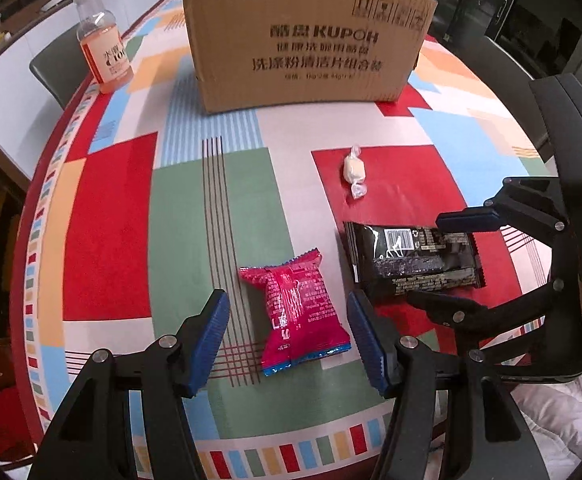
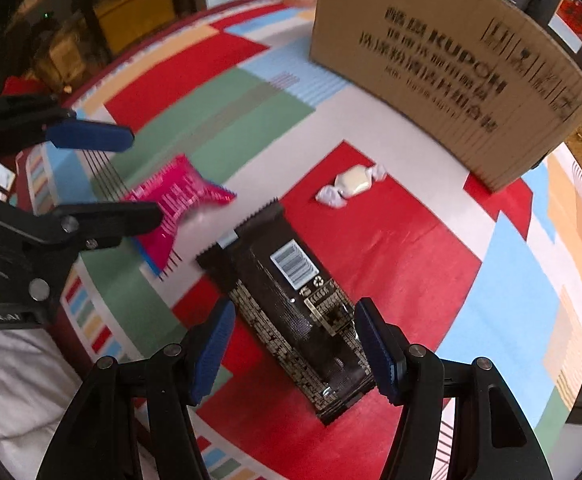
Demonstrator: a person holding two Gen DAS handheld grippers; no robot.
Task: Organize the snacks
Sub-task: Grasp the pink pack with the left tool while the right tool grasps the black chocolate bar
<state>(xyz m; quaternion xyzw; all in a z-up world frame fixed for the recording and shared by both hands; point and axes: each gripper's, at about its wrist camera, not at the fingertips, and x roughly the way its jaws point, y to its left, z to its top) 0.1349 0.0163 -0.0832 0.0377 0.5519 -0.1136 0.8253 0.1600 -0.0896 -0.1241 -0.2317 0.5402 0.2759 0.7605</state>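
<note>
A home dining room: patterned tablecloth (image 1: 111, 232), chair (image 1: 57, 68), dark glass cabinet (image 1: 531, 12).

On the cardboard box (image 1: 303, 40) at the far edge of the table (image 1: 107, 232) we read "KUPOH" in bold Latin capitals, set among lines of Chinese print that we cannot make out, with a row of handling symbols at the box's upper right corner. On the bottle (image 1: 105, 46) at the table's far left corner we see an orange label with large figures that look like "100". The black snack packet (image 2: 295, 312) carries a barcode and a recycling sign. The pink snack packet (image 1: 299, 304) bears small print too fine to read. The left gripper's (image 2: 127, 178) body shows "Robot.AI".
</note>
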